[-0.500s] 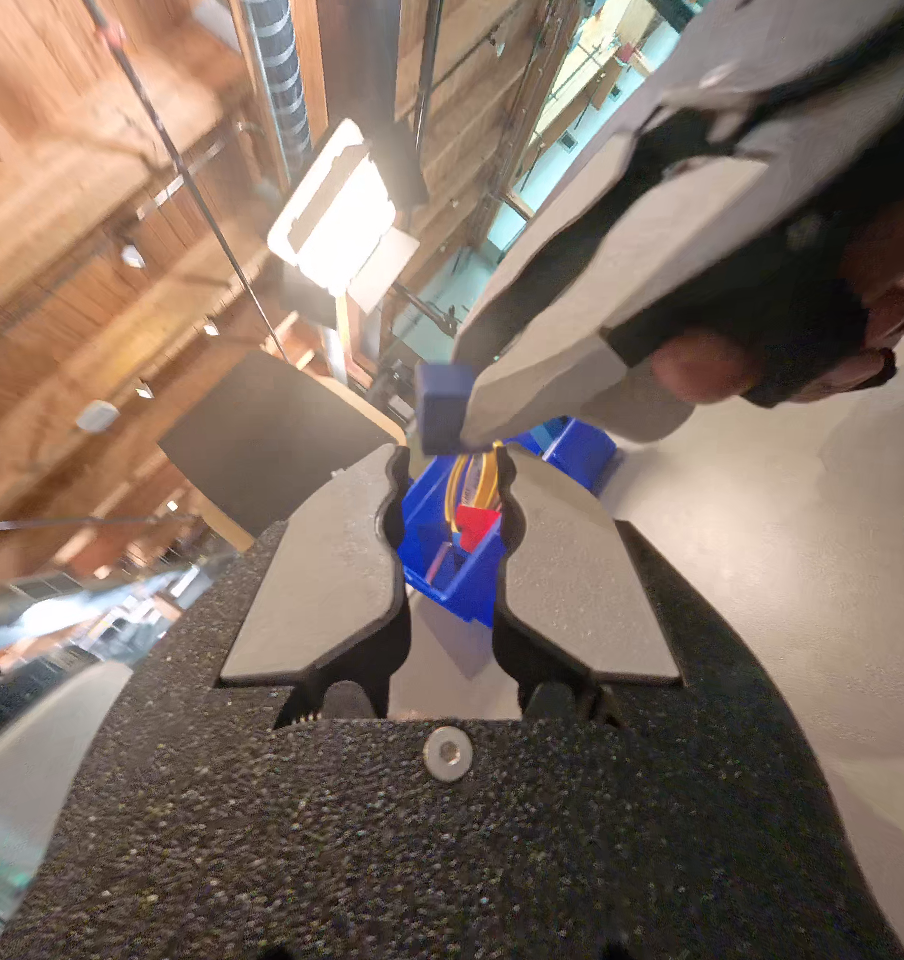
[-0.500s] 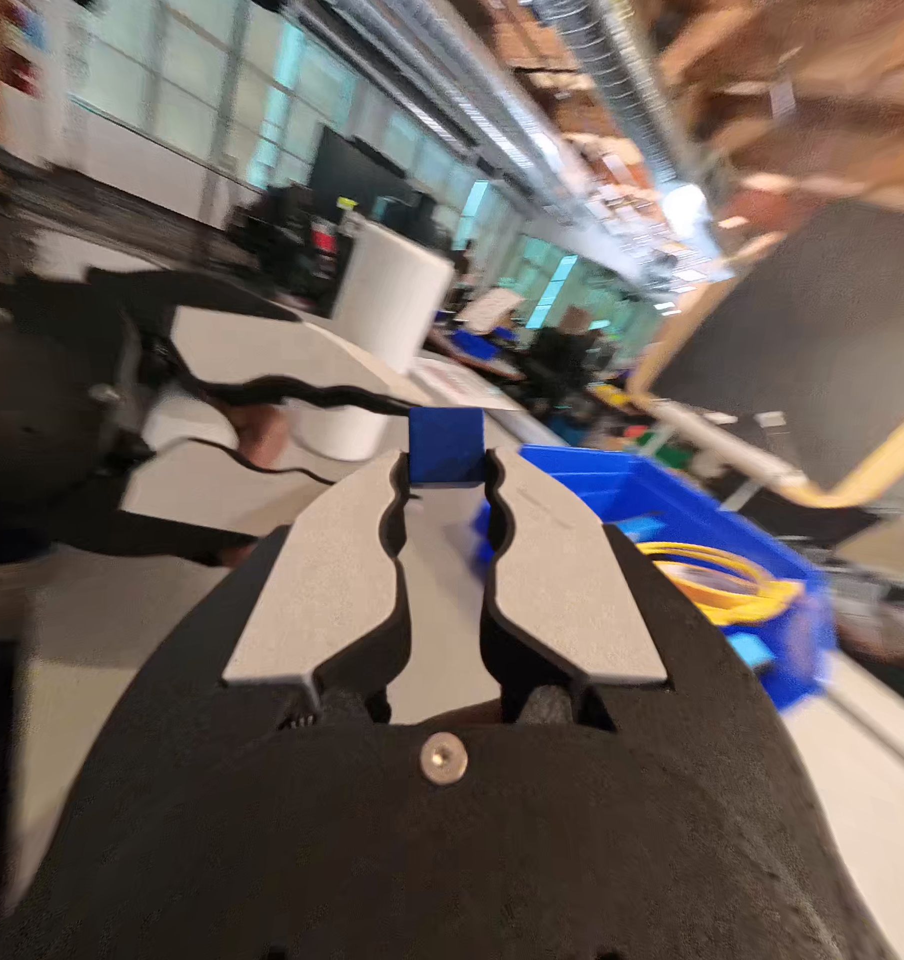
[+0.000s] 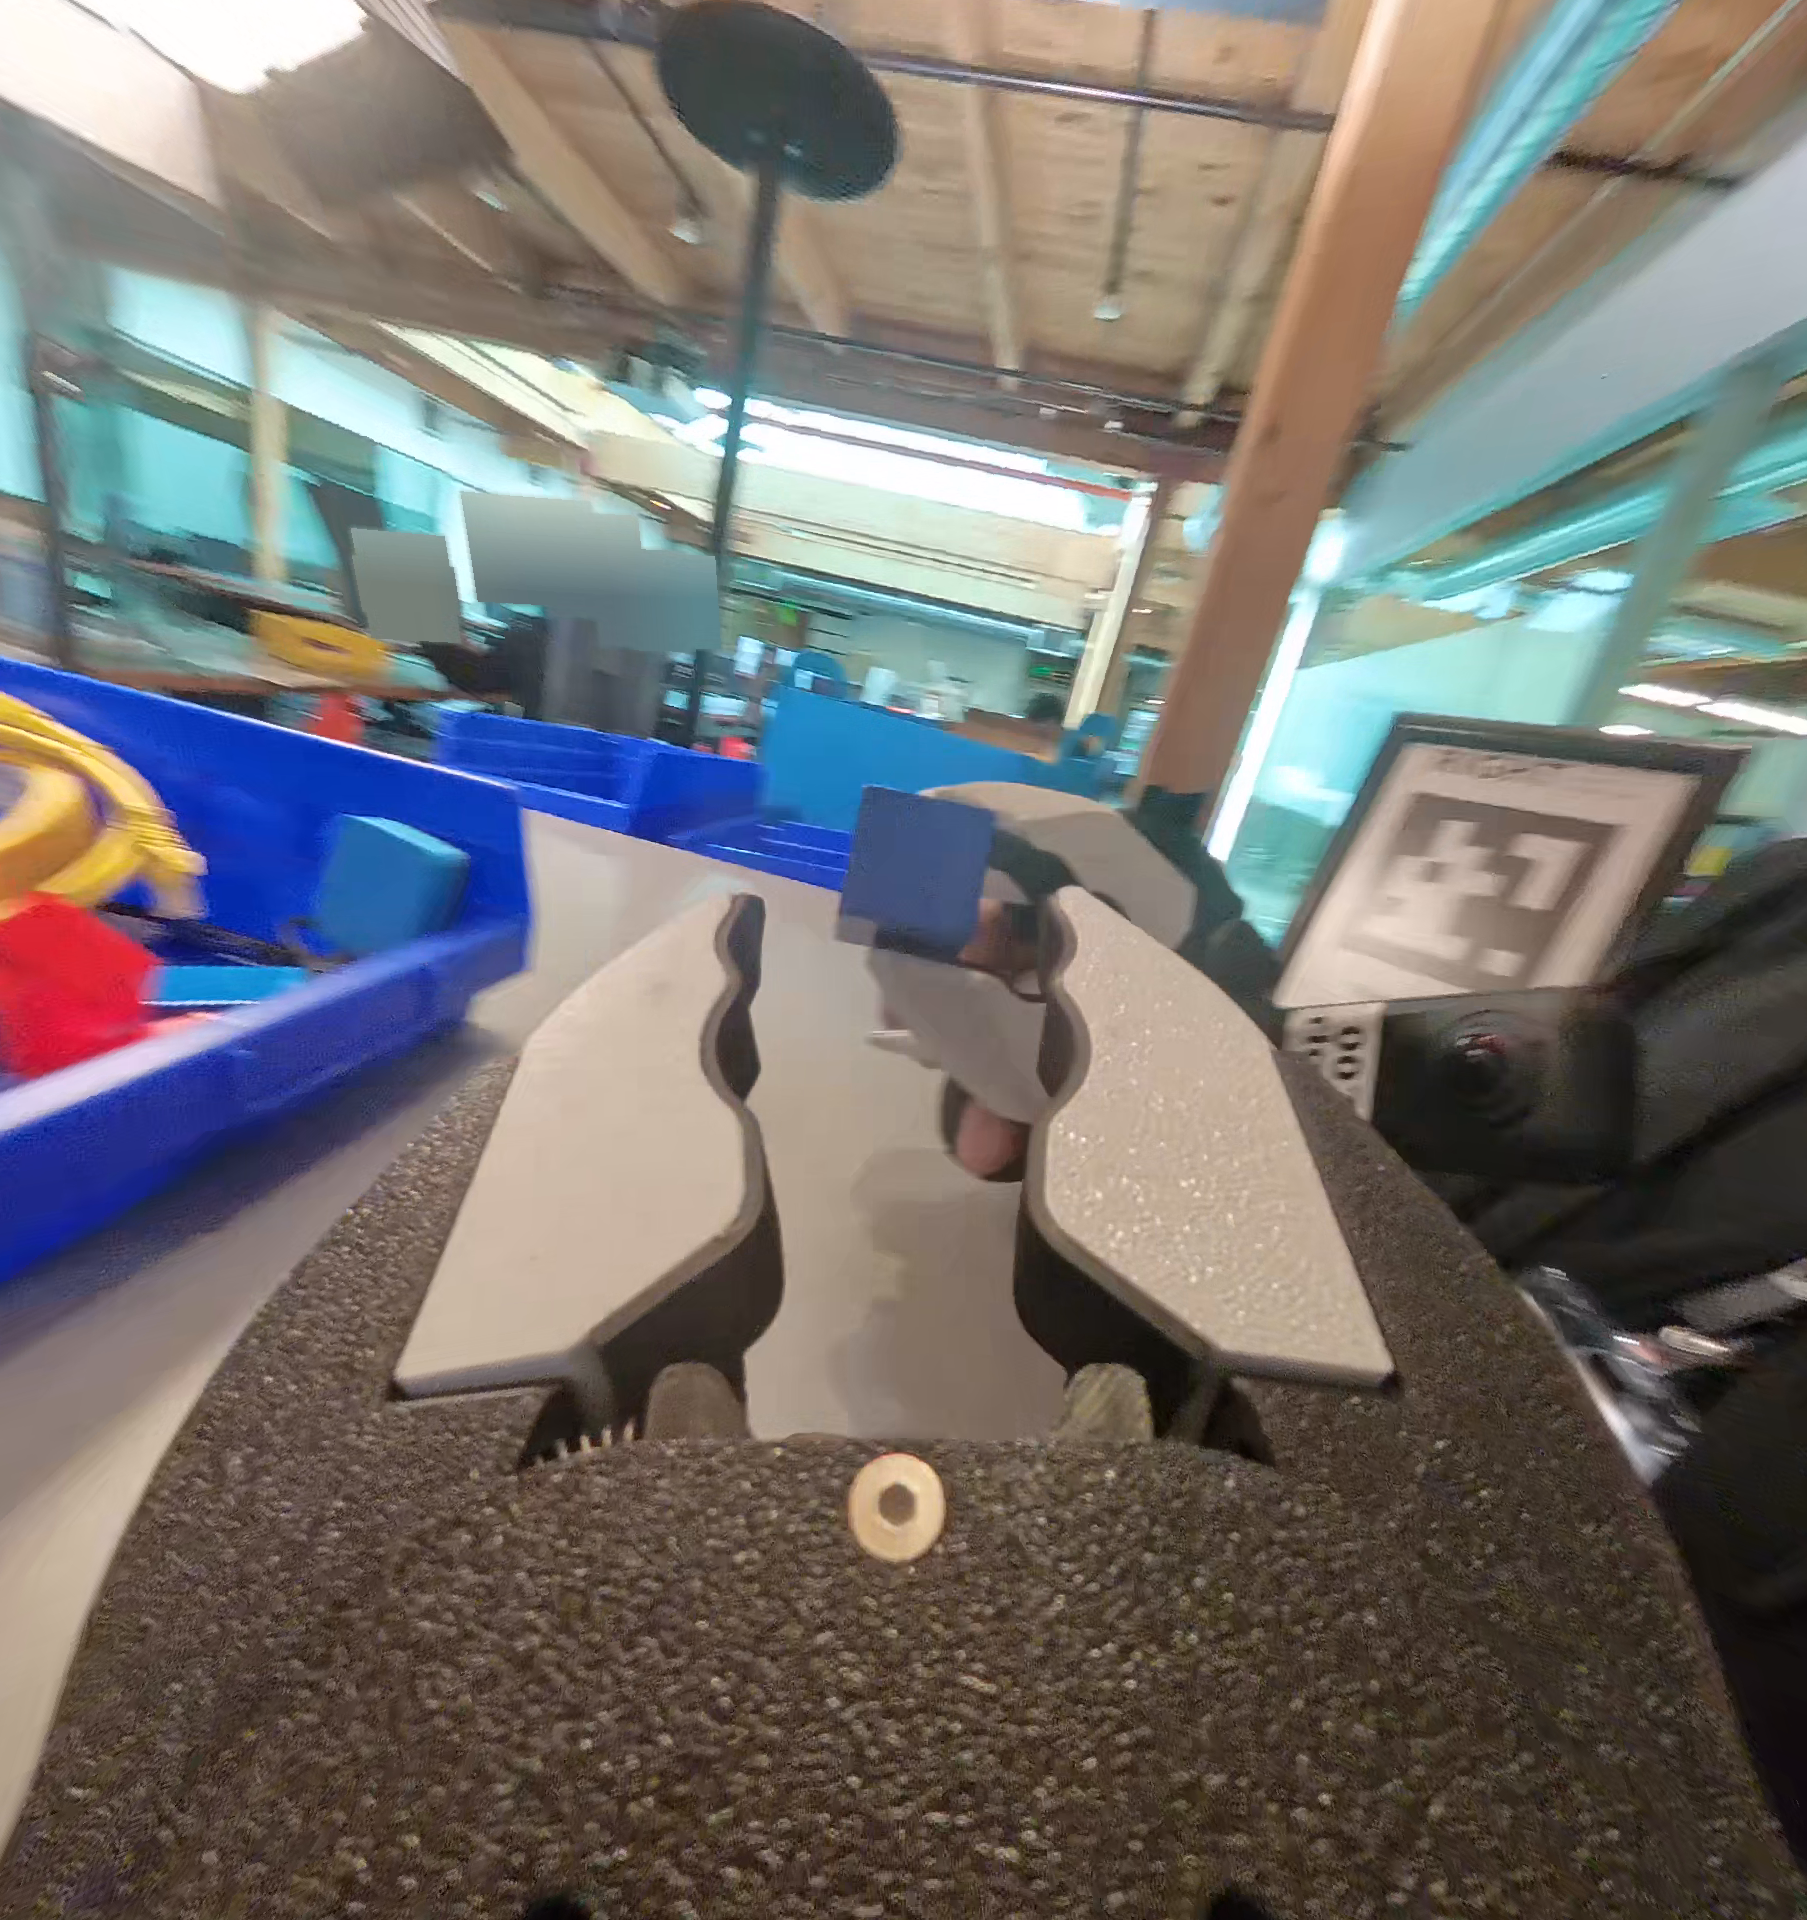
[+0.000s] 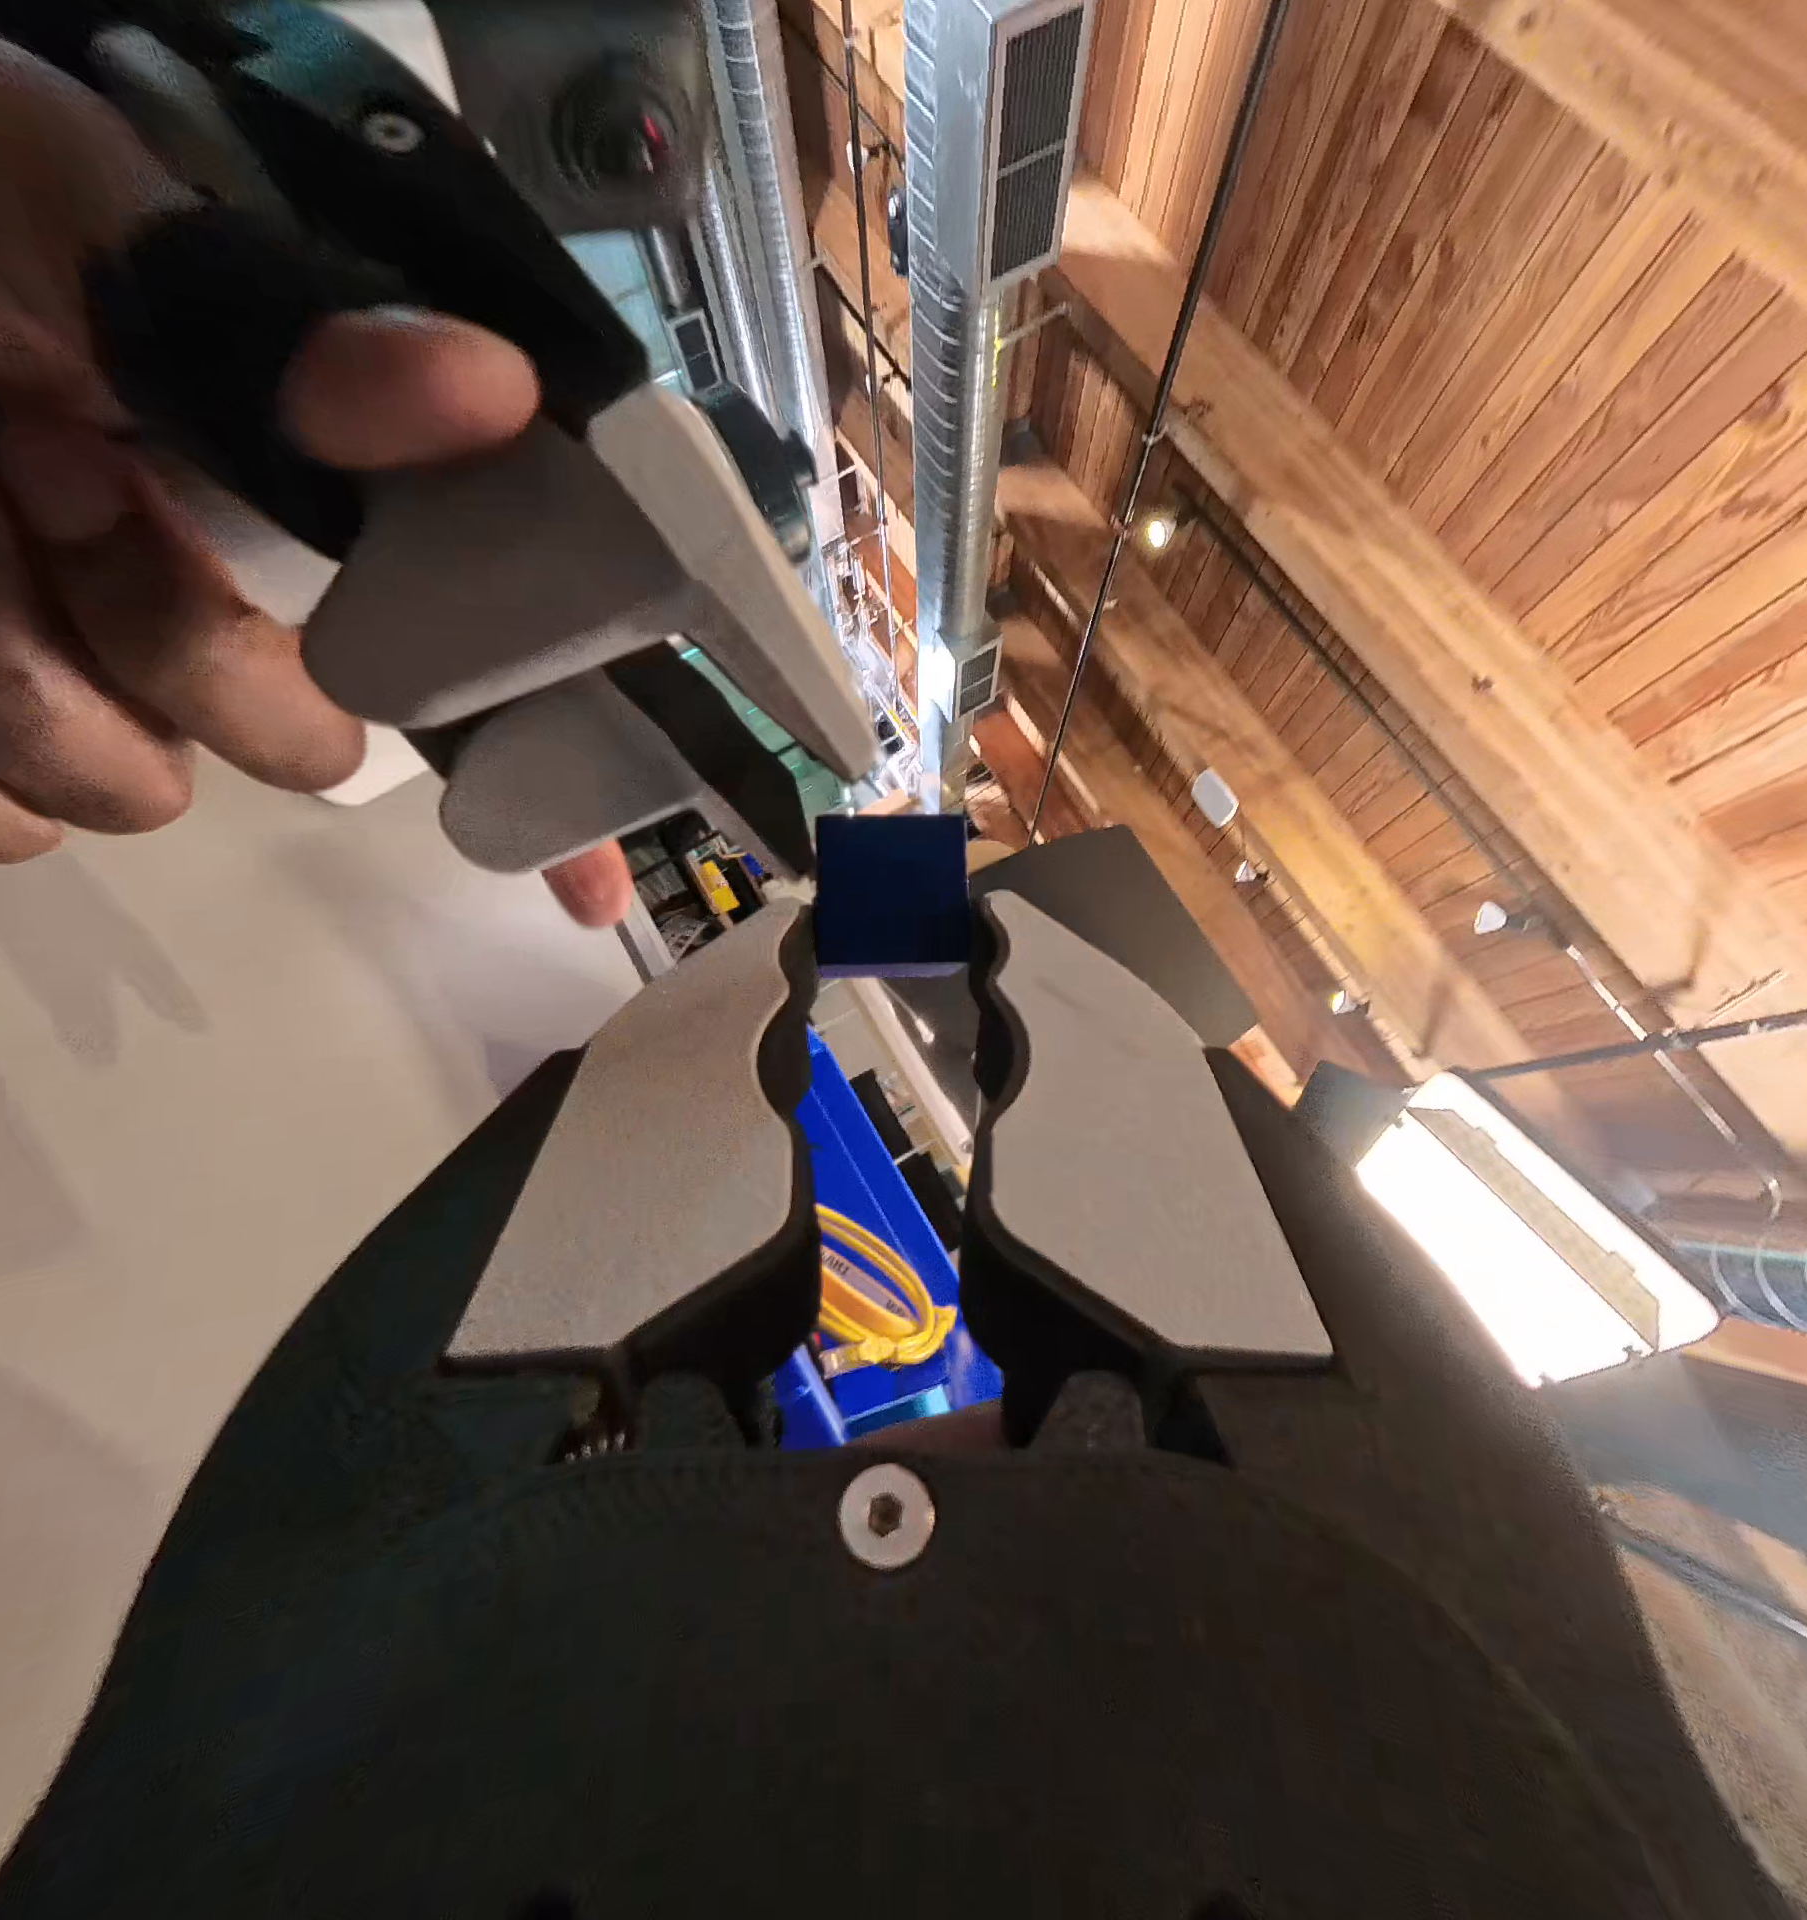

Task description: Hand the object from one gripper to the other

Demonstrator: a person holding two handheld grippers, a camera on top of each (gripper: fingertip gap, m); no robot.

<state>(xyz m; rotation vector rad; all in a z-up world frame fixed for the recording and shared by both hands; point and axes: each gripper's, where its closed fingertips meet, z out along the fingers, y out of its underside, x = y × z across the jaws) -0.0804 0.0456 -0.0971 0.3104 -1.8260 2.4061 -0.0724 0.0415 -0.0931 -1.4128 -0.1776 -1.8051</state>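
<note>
right wrist view: jaws tight on blue cube (image 4: 891,909)

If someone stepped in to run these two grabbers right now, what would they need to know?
Right gripper: jaws shut on the blue cube, pinched at the tips.
Left gripper: jaws open, empty, close to the cube but not touching it.
Blue bin with yellow cable sits on the table, off to the side.
Done: cube picked up and presented.
Left: close the left jaws on the cube, then release the right.
</note>
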